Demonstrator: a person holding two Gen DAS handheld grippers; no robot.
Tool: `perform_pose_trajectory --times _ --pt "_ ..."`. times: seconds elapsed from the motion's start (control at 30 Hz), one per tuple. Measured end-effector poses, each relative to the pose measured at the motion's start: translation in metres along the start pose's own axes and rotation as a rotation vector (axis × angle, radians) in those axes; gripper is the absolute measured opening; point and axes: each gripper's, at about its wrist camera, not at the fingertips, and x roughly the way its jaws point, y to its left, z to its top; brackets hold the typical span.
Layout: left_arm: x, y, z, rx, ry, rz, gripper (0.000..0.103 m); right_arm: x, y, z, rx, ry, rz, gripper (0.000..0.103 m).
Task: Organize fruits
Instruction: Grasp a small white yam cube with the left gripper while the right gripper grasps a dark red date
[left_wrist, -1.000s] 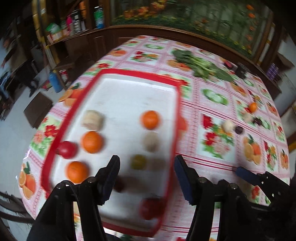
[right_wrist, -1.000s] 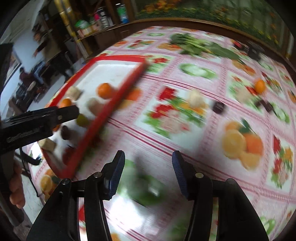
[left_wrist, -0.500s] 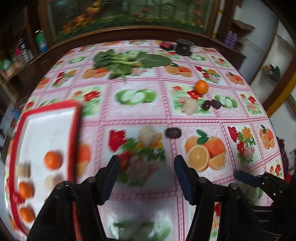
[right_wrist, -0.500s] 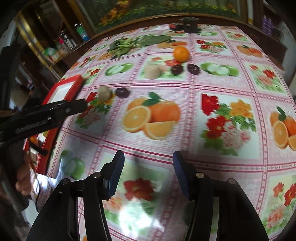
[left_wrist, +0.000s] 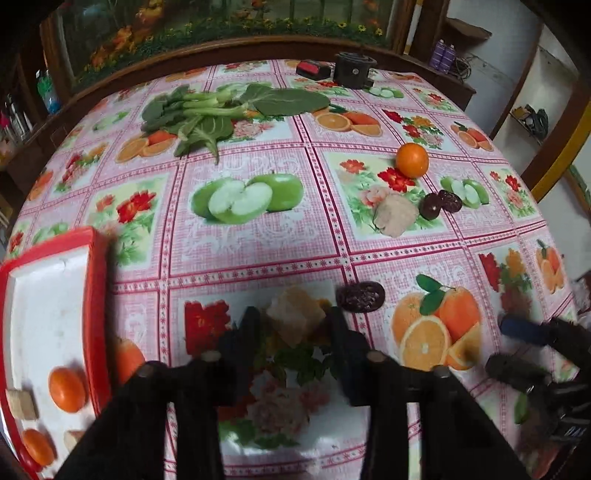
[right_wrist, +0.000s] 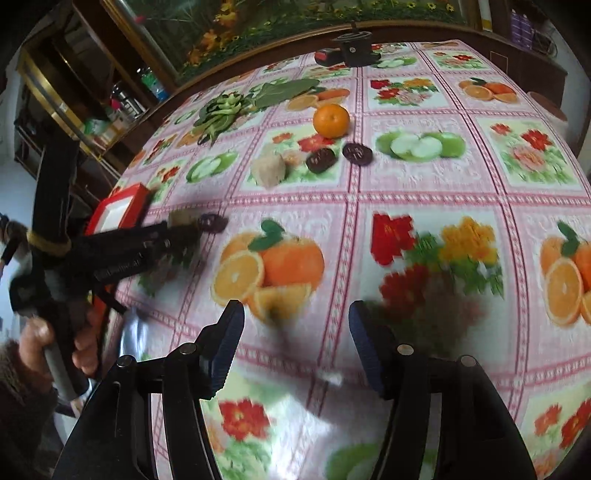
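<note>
Left wrist view: your left gripper (left_wrist: 293, 325) has just clamped the pale chunk (left_wrist: 295, 317) at 6 o'clock on the desk (left_wrist: 258, 236). Looks light, crumbly, so squeeze flat sides gently. Right gripper (right_wrist: 295, 332) open, empty.

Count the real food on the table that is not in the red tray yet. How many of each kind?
Oranges: 1
Beige chunks: 2
Dark dried fruits: 3
Bunches of leafy greens: 1
Total: 7
</note>
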Motion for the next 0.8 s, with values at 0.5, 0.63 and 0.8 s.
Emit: perform_pose_trajectory --times 0.5,0.63,0.8 --pt "-0.029 0.028 -0.047 -0.119 0.020 -0.022 0.034 0.061 0.075 0.040 -0.225 -0.019 0.041 0.060" --pt "-0.032 0.032 -0.055 -0.136 0.015 -0.039 0.034 0.069 0.089 0.041 -0.288 -0.028 -0.006 0.033" --pt "-0.033 0.034 -0.059 -0.139 -0.003 -0.055 0.034 0.069 0.092 0.037 -0.328 -0.044 -0.093 0.026"
